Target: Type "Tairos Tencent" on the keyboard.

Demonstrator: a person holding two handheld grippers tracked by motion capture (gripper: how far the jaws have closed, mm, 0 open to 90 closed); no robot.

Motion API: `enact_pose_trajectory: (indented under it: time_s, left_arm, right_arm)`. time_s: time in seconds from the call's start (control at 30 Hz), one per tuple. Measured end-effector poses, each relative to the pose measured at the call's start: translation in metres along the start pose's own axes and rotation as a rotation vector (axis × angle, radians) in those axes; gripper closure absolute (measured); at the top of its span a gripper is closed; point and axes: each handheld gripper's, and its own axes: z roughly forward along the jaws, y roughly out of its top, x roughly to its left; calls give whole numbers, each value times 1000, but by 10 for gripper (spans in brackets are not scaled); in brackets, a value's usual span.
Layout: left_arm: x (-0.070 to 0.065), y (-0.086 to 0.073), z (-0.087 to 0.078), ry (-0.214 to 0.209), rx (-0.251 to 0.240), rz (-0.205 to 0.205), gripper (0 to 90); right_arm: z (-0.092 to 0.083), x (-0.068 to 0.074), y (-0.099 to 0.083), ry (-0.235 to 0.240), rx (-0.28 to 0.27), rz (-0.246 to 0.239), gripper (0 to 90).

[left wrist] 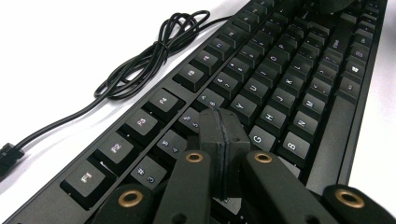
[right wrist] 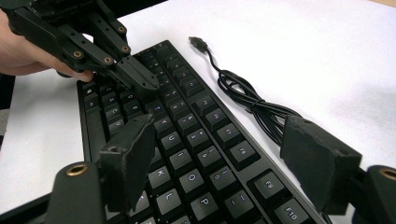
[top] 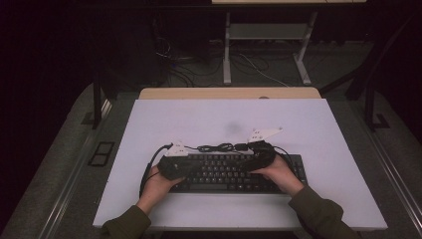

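- The left claw [left wrist: 224, 140] has its two jaws pressed flat together with nothing between them; its tip rests down among the keys of the black keyboard [left wrist: 280, 88], around the number and upper letter rows near the keyboard's left part.
- Seen from the right gripper view, that left claw [right wrist: 140, 79] slants down onto the keys, with the person's left hand [right wrist: 28, 51] behind it.
- The right claw [right wrist: 224, 158] has its jaws spread wide apart and grips nothing; it hangs just above the right part of the keyboard [right wrist: 187, 140], one jaw over the letter keys, the other past the function row over the cable.
- From above, the keyboard [top: 229, 172] lies across the near middle of the white surface [top: 224, 114], the left claw [top: 174, 167] at its left end and the right claw [top: 256, 159] toward its right end.
- The keyboard's black cable [left wrist: 140, 60] lies bundled and tied in loops on the surface just behind the function row, its USB plug [right wrist: 198, 43] lying loose on the surface.
- There are no containers on the surface.
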Motion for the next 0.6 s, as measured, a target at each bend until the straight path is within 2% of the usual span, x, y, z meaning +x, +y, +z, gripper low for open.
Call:
enact_pose_trajectory:
  time_s: [0.6]
  left_arm:
    - [1, 0, 1, -1, 28, 15, 892]
  right_arm:
    - [0, 0, 0, -4, 0, 3, 257]
